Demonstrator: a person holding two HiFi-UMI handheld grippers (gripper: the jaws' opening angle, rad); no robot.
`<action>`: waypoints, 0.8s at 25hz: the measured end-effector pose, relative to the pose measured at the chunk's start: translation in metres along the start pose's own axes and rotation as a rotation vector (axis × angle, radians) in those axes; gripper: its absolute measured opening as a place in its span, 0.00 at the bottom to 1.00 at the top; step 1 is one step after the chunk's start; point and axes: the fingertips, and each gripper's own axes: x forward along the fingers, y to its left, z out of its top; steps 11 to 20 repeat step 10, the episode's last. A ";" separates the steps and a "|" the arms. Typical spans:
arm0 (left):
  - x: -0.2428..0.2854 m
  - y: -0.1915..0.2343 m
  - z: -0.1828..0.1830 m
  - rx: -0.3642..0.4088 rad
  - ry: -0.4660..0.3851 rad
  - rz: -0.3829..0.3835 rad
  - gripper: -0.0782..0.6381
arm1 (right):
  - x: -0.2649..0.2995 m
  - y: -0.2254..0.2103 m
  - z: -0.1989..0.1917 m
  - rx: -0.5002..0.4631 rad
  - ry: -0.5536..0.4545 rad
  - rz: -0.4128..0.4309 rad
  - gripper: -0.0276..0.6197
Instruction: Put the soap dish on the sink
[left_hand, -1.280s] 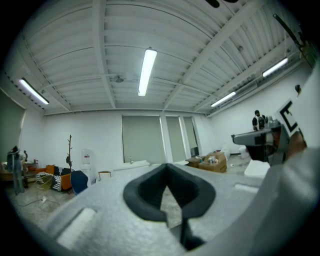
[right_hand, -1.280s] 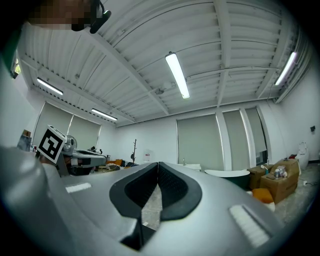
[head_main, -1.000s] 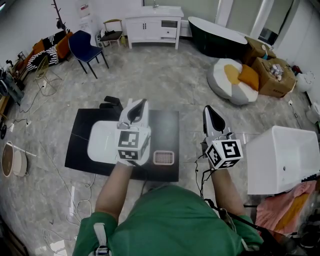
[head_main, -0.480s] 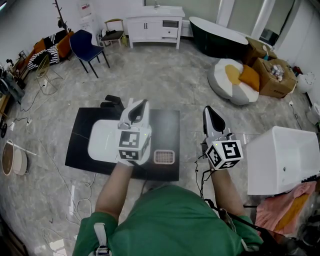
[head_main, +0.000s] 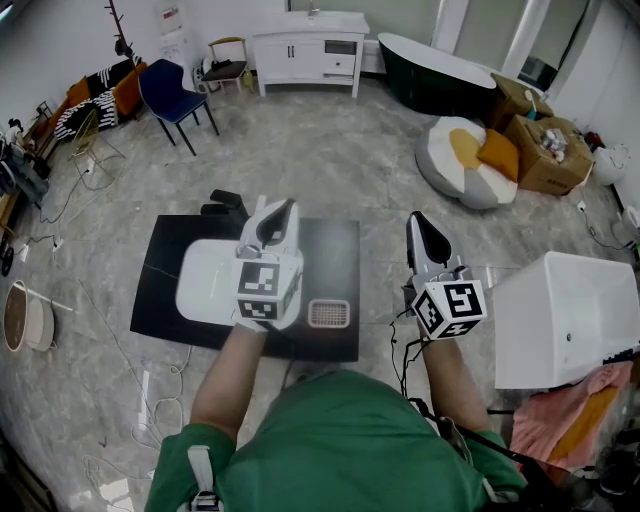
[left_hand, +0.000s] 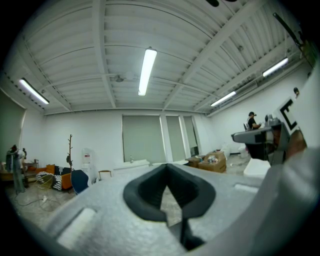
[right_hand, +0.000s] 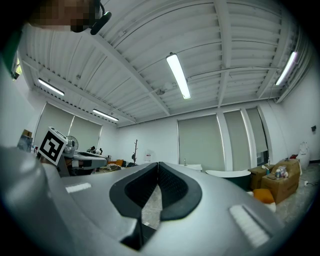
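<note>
A small pinkish slatted soap dish (head_main: 327, 315) lies on the black mat (head_main: 330, 250), just right of a white sink basin (head_main: 205, 285). My left gripper (head_main: 279, 206) hovers level above the basin and the mat, jaws shut with nothing in them; its own view (left_hand: 166, 168) looks out at the room. My right gripper (head_main: 418, 221) is held level to the right of the mat, over the bare floor, also shut and empty (right_hand: 157, 166). Neither gripper touches the dish.
A white box-shaped tub (head_main: 570, 315) stands at the right with pink cloth (head_main: 555, 420) below it. Further off are a blue chair (head_main: 170, 95), a white vanity cabinet (head_main: 305, 50), a dark bathtub (head_main: 435, 70), cushions (head_main: 470, 160) and cardboard boxes (head_main: 545, 150). Cables run over the floor at left.
</note>
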 end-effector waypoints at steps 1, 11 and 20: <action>0.000 0.000 0.000 0.000 0.001 -0.001 0.11 | 0.000 0.000 0.000 0.000 0.000 0.000 0.05; 0.001 0.004 -0.001 0.003 0.007 -0.002 0.11 | 0.003 0.003 0.000 -0.003 0.007 0.004 0.05; 0.001 0.004 -0.001 0.003 0.007 -0.002 0.11 | 0.003 0.003 0.000 -0.003 0.007 0.004 0.05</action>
